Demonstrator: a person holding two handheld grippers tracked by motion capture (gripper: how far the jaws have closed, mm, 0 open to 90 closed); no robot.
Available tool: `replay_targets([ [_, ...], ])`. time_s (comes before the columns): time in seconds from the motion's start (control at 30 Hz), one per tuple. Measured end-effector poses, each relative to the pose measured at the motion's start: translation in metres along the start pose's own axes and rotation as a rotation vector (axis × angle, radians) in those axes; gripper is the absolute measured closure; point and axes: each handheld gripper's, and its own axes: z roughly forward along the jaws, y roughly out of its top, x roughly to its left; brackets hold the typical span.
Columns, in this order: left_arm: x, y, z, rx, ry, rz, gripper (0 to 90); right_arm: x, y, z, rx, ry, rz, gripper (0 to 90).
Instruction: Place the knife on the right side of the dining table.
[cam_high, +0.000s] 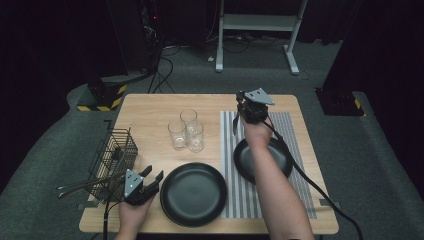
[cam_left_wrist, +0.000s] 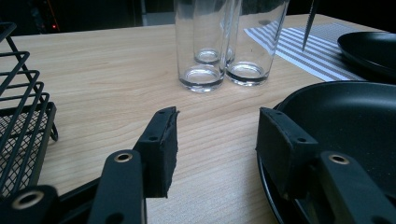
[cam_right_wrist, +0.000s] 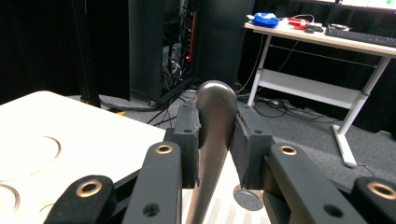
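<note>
Your right gripper (cam_right_wrist: 215, 140) clenched on slim grey metal utensil handle (cam_right_wrist: 212, 140), rounded end poking above pads. Your left gripper (cam_left_wrist: 217, 140) released, empty, beside black round plate (cam_left_wrist: 355, 121).

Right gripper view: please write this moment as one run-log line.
right gripper: shut on utensil | left gripper: open beside plate | glasses: upright

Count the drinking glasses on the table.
3, clustered mid-table left of the striped mat: front-left glass, front-right glass, and rear glass behind them. None appear hidden.
</note>
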Motion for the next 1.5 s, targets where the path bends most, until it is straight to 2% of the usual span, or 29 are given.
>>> replay_targets([
  [0.17, 0.000, 0.000, 0.000, 0.001, -0.001, 0.000, 48.5, -0.002, -0.001, -0.001, -0.001, 0.001, 0.007, 73.4],
  [0.53, -0.001, 0.000, 0.001, 0.007, 0.001, 0.008, 48.4, -0.019, -0.005, -0.011, 0.012, -0.010, 0.047, 72.9],
  [1.1, -0.002, 0.000, 0.002, 0.011, 0.005, 0.015, 48.5, -0.046, -0.015, -0.026, 0.061, -0.034, 0.095, 70.5],
  [1.5, -0.003, 0.000, 0.002, 0.016, 0.009, 0.019, 48.5, -0.059, -0.023, -0.032, 0.068, -0.036, 0.121, 69.3],
])
